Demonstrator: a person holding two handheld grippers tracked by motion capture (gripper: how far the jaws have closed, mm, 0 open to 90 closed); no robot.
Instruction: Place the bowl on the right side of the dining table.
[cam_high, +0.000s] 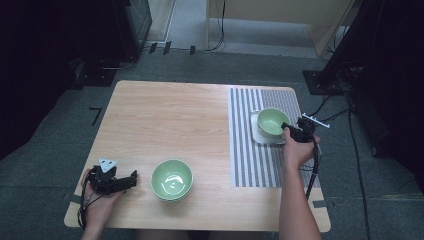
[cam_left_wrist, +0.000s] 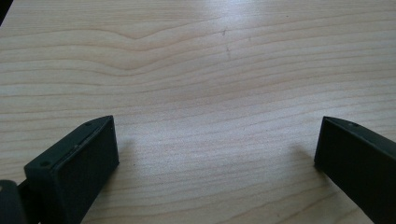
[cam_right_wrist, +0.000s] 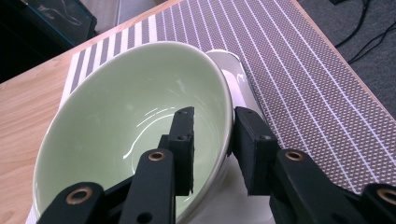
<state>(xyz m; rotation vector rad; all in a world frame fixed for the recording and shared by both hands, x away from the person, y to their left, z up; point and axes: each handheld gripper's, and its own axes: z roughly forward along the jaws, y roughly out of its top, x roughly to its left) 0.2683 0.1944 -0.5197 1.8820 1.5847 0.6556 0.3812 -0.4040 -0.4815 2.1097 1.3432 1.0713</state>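
Observation:
A pale green bowl (cam_high: 271, 121) sits on a small white square plate (cam_high: 257, 134) on the striped mat. My right gripper (cam_high: 286, 127) grips its near right rim. In the right gripper view one jaw is inside the bowl (cam_right_wrist: 126, 126), the other presses its outer wall, and the gripper (cam_right_wrist: 214, 116) is shut on the rim. A second green bowl (cam_high: 172, 179) stands empty near the table's front edge. Just left of it my left gripper (cam_high: 131, 179) rests low over bare wood, open (cam_left_wrist: 217, 144), with nothing between its jaws.
The grey striped placemat (cam_high: 250, 150) covers the right part of the wooden table (cam_high: 165, 120). Cables and dark equipment stands (cam_high: 330, 75) lie on the floor beyond the table's right and far edges.

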